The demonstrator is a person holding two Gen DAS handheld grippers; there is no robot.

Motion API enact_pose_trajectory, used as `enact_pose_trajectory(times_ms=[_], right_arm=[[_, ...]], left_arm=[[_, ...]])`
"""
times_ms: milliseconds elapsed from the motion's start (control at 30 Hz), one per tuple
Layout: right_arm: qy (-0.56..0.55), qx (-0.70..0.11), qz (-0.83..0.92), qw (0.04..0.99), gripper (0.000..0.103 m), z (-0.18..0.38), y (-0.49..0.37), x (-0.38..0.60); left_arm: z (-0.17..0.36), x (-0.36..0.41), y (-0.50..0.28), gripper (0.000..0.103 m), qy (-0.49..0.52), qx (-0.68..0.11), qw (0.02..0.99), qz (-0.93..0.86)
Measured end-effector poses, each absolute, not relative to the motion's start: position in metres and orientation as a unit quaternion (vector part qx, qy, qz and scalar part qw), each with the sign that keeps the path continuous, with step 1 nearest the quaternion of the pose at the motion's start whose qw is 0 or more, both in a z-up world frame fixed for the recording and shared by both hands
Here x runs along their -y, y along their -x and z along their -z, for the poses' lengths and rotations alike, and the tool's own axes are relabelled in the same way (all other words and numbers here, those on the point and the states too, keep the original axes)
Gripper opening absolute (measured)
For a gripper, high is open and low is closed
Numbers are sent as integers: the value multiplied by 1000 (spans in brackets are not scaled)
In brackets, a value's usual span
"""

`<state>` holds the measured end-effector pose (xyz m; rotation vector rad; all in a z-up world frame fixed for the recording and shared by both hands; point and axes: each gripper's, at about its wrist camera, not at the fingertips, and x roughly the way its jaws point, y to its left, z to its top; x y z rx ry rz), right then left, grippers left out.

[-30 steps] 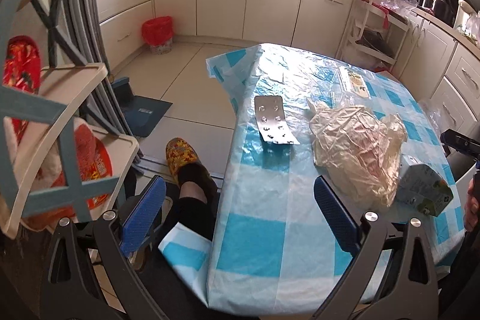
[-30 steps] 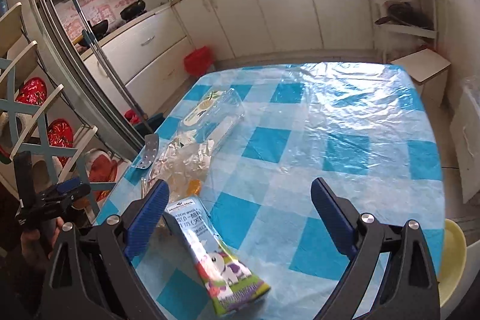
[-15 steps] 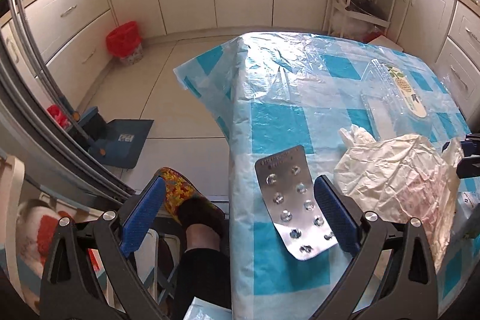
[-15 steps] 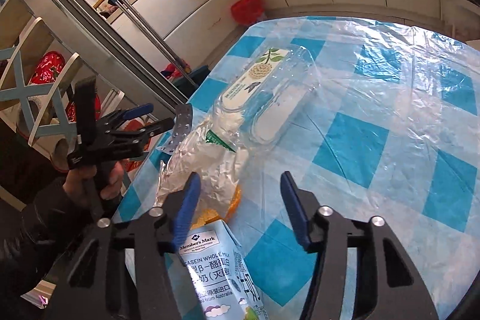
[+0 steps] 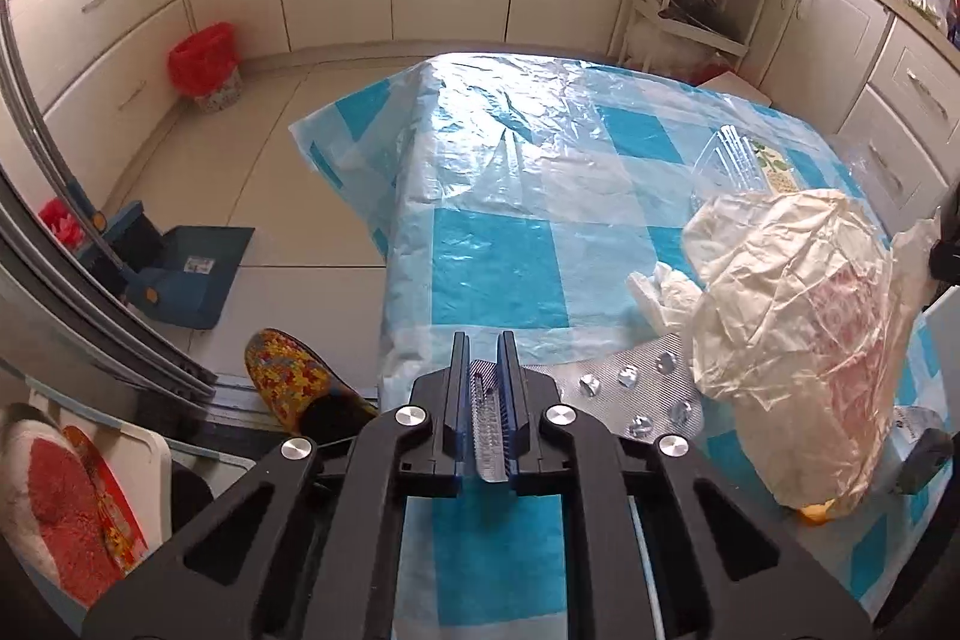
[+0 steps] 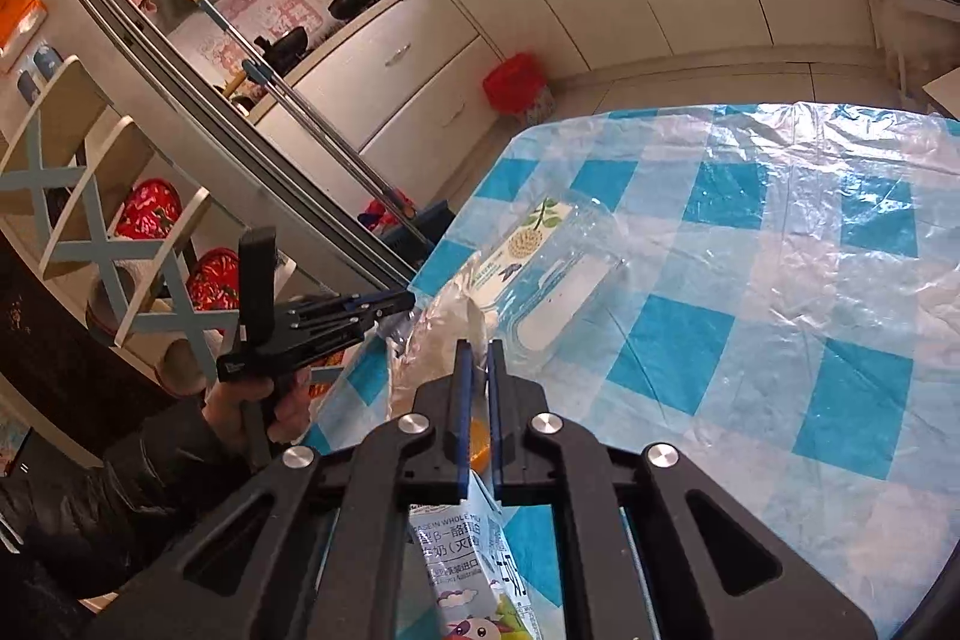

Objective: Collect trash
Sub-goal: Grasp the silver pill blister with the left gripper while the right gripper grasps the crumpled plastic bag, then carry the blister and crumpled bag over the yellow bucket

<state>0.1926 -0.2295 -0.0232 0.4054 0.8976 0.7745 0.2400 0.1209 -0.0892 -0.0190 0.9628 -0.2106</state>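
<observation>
On the blue-checked table [image 5: 498, 268] a silver blister pack [image 5: 636, 388] lies at the near edge. Its left end sits between the pads of my left gripper [image 5: 483, 337], whose jaws are closing on it. A crumpled cream bag [image 5: 798, 316] covers the pack's right end. In the right wrist view my right gripper [image 6: 477, 343] is closing, almost shut, over the top fold of a milk carton [image 6: 468, 568]. Its tips reach the crumpled bag [image 6: 432, 340]. A clear plastic package [image 6: 558, 268] lies beyond. A hand holds the left gripper [image 6: 408, 301] at the table's left edge.
A red bin [image 5: 201, 58] stands by the cabinets and a blue dustpan [image 5: 186, 274] lies on the floor. A person's slippered foot [image 5: 288, 370] is beside the table. A white shelf [image 6: 90, 220] with blue cross braces stands at the left.
Both grippers went from wide open to nearly shut. The left one came in to the table edge and closed around the blister pack. The right one advanced over the milk carton toward the bag.
</observation>
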Motion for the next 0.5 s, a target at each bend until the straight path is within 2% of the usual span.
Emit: enact_pose_trajectory(times_ms=[267,500], right_arm=[[-279,-352,-366,815,6,3,-179,273],[-312,-312,-337,832,6,-15,-164,311]], left_arm=[[67,-119,-198,1,45,-445,887,111],[46,-111,-160,0,83,-426,894,116]])
